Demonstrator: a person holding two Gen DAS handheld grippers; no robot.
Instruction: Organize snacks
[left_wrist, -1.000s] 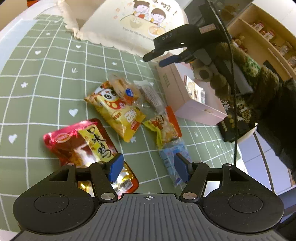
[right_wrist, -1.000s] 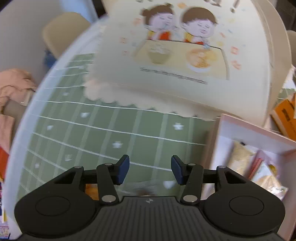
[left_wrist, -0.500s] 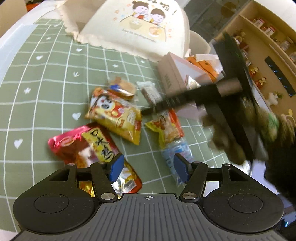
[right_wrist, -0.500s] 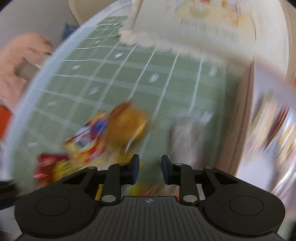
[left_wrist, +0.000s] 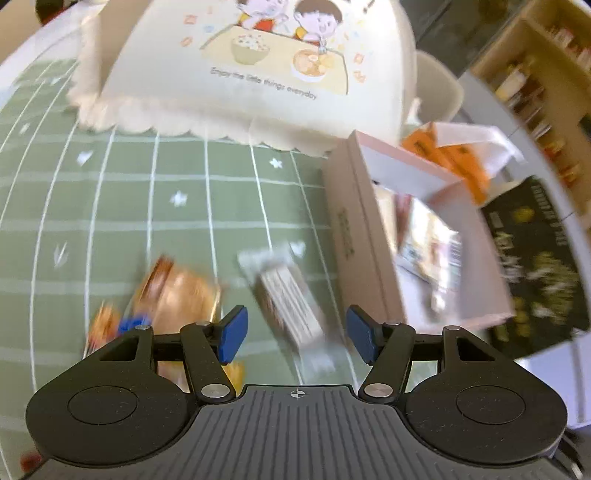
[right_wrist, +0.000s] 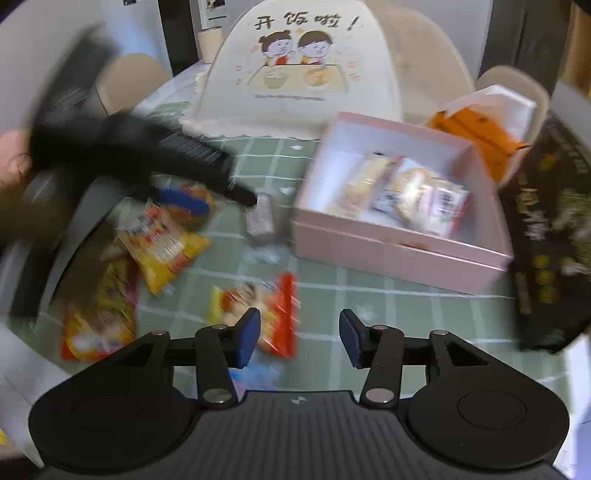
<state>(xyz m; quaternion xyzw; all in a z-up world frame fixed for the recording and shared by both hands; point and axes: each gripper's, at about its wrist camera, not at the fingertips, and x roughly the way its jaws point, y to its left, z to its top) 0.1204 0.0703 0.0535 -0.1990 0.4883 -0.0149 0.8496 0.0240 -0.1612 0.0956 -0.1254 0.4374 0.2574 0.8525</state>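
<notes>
Right wrist view: green grid tablecloth (right_wrist: 388, 295) fills the frame, cream food cover (right_wrist: 295, 74) with the cartoon kids at top centre. Pink box (right_wrist: 399, 251) sits centre-right, lid off and mouth up, so it reads as the collection bin; several wrapped snacks already lie inside (right_wrist: 413, 192). Black printed bag (right_wrist: 546, 229) stands along the box's right side, orange cartons (right_wrist: 476, 129) behind it, so the box's clear approach is from the left and front.

Loose snacks are spread on the cloth left of the box: yellow packet (right_wrist: 162, 247) centre-left, red-and-yellow packet (right_wrist: 96, 321) lower left, orange-red packet (right_wrist: 266, 310) low centre just ahead of the right gripper (right_wrist: 297, 338), and a grey-white bar (right_wrist: 260, 221) just beside the box's left wall. Right gripper's jaws stand apart with nothing between them.

The left gripper (right_wrist: 207, 192) is a blurred black shape at left, low over the packets near the bar.

Left wrist view: left gripper (left_wrist: 295, 328) has its blue pads wide apart and empty; the bar (left_wrist: 291, 299) lies between them further on, at an angle, looks like the pick target. Round brown snack (left_wrist: 177, 295) is just left of the bar. Box wall (left_wrist: 351, 240) is near on the right, so little room that side. Heavy motion blur; contact can't be confirmed.
</notes>
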